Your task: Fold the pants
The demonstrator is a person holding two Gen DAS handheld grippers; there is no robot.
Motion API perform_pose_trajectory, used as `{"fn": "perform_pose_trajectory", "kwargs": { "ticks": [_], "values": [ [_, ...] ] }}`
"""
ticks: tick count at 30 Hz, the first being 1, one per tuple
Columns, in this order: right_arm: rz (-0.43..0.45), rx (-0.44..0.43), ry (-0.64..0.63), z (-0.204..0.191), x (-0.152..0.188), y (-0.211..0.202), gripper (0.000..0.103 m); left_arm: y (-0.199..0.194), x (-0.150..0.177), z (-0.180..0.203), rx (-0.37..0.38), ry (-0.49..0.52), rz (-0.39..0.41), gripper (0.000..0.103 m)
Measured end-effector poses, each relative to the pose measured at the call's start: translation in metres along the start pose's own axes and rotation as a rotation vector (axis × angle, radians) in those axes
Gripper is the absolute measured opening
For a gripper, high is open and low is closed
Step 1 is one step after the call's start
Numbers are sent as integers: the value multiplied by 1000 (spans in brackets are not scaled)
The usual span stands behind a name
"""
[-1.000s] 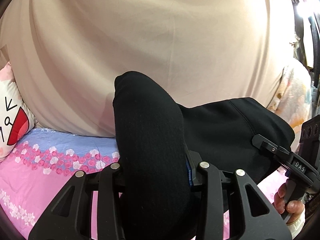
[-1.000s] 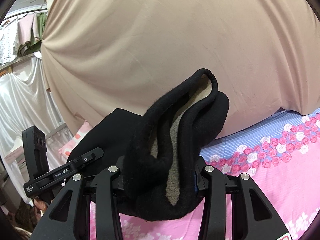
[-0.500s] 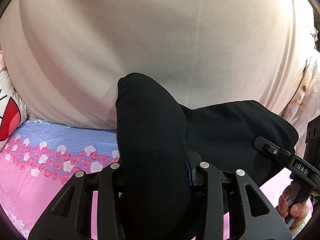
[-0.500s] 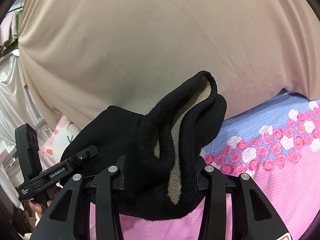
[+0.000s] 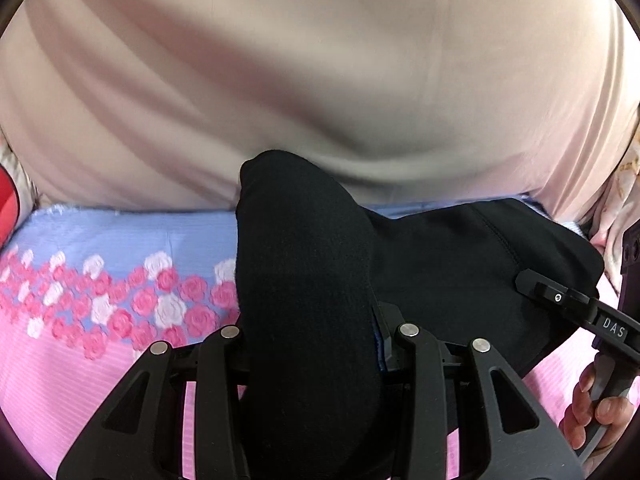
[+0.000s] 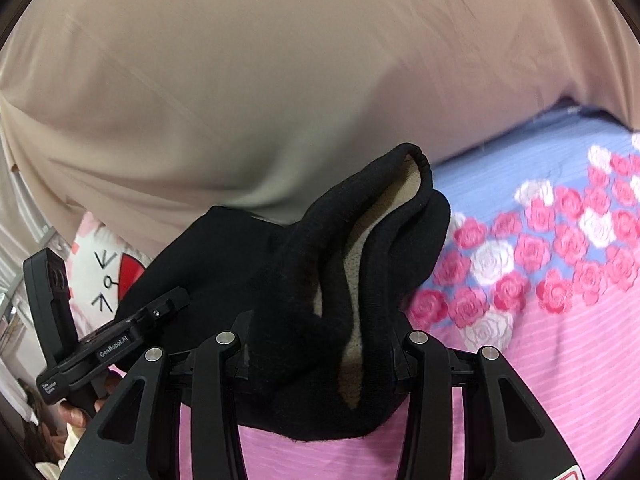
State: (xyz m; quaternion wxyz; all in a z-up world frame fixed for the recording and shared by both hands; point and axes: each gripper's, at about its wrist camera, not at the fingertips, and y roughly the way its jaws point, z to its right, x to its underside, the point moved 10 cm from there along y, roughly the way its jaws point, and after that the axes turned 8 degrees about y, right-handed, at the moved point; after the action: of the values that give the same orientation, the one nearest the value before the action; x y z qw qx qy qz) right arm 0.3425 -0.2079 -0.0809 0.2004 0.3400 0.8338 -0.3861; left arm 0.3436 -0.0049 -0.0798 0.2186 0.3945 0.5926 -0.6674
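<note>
Right now my left hand-held gripper is clamped on a thick bunch of the black pants, the cloth bulging up between its fingers and hiding the tips. From that bunch the garment stretches off to my right, lifted clear above the bed with its pink sheet and band of roses, toward the curtain that hangs along the bed's far edge. At the right border of that view I can see my other tool gripped in my right hand.

My right hand-held gripper is likewise closed on the pants, here on an end whose pale fleece lining shows inside the black rim. A cartoon pillow sits toward the bed's left end.

I judge I am carrying one end of the garment over to lay it on the rest, or spreading it before the fold; I cannot tell which. To do it well, I should keep both grips firm and level so the span between them stays taut without sagging or twisting. I would lower the cloth onto the open pink part of the bed, not against the curtain, letting the hanging part touch down first. Both bunches are thick, so I should release only once the layers lie flat and the edges line up.
</note>
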Motion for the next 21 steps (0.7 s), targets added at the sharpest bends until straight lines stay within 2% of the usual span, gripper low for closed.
{"fn": "perform_pose_trajectory", "kwargs": {
  "ticks": [4, 9, 12, 14, 15, 16, 17, 18, 20, 21],
  "values": [
    [-27, 28, -7, 7, 10, 10, 43, 9, 12, 1, -2, 0, -20, 39],
    [-85, 64, 21, 12, 23, 25, 50, 23, 21, -5, -25, 3, -57, 44],
    [-114, 79, 52, 17, 29, 30, 57, 29, 29, -6, -39, -2, -84, 48],
    [-140, 94, 98, 23, 33, 31, 74, 33, 35, -9, -59, -2, -117, 59],
    [-150, 90, 120, 27, 34, 29, 74, 33, 37, -12, -68, -6, -134, 66],
    [-152, 79, 138, 28, 34, 25, 74, 31, 40, -16, -85, -10, -149, 79],
    [-155, 80, 157, 31, 35, 21, 75, 24, 40, -22, -117, -14, -147, 82],
    [-153, 103, 180, 35, 35, 12, 76, 10, 37, -32, -175, -10, -123, 82],
    [-85, 144, 187, 37, 28, -12, 73, -17, 29, -50, -270, 8, -94, 82],
    [16, 200, 132, 30, 15, -34, 61, -33, 19, -56, -286, 11, -63, 82]
  ]
}}
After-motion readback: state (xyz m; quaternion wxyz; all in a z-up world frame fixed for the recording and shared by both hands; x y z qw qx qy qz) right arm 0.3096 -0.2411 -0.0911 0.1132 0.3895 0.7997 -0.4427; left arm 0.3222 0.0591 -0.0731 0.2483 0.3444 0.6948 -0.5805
